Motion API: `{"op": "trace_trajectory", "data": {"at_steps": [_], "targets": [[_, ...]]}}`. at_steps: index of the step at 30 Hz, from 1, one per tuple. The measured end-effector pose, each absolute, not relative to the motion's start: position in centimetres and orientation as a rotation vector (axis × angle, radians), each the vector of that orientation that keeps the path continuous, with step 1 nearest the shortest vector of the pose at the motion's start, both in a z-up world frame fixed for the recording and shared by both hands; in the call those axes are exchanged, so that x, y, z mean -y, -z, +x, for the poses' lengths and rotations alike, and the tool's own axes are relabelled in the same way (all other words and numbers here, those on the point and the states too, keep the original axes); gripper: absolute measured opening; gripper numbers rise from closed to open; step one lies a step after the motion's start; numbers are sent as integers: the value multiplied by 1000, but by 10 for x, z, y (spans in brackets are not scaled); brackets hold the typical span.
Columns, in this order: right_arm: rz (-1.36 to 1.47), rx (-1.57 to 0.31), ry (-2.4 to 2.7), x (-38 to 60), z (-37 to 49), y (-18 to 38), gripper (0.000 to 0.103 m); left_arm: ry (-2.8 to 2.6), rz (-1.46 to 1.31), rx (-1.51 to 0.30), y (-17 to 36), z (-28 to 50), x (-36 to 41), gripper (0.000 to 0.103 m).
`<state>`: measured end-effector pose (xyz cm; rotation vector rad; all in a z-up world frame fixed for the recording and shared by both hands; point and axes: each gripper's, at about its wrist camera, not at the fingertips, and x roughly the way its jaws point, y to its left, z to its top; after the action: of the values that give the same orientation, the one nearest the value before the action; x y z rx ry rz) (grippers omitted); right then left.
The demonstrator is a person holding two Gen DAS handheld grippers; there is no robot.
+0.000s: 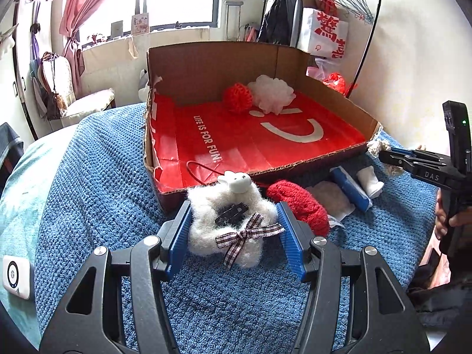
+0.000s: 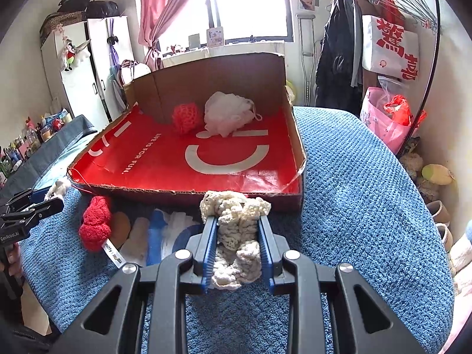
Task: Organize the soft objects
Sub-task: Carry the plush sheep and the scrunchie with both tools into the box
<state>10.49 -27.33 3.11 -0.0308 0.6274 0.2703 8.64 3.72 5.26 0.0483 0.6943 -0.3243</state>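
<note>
Left gripper point(image 1: 233, 227) clamps fluffy toy point(image 1: 227, 221); cardboard box point(image 1: 295, 65) ahead, perhaps touching.

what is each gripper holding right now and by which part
Left gripper: fluffy white wool sheep toy with a plaid bow, clamped across its body sides. Right gripper: cream crocheted yarn piece, pinched around its middle.

Blue-and-white items point(image 2: 160, 236) partly behind right tool point(image 2: 237, 221), person's hand point(image 1: 445, 221) cut off at edge
</note>
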Motion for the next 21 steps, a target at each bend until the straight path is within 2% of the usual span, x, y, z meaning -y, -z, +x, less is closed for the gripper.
{"op": "trace_trajectory", "data": {"at_steps": [9,15,21], "targets": [[-75,-572,-320,251,146,-74,29,382,56,-648,-94,136,-33,54],[-157,-650,-306,228,214,-88,29,418,84,-759,-103,214,-17,54],[-210,-809,-249,217,281,-76,29,387,136,-874,-92,284,0,54]]}}
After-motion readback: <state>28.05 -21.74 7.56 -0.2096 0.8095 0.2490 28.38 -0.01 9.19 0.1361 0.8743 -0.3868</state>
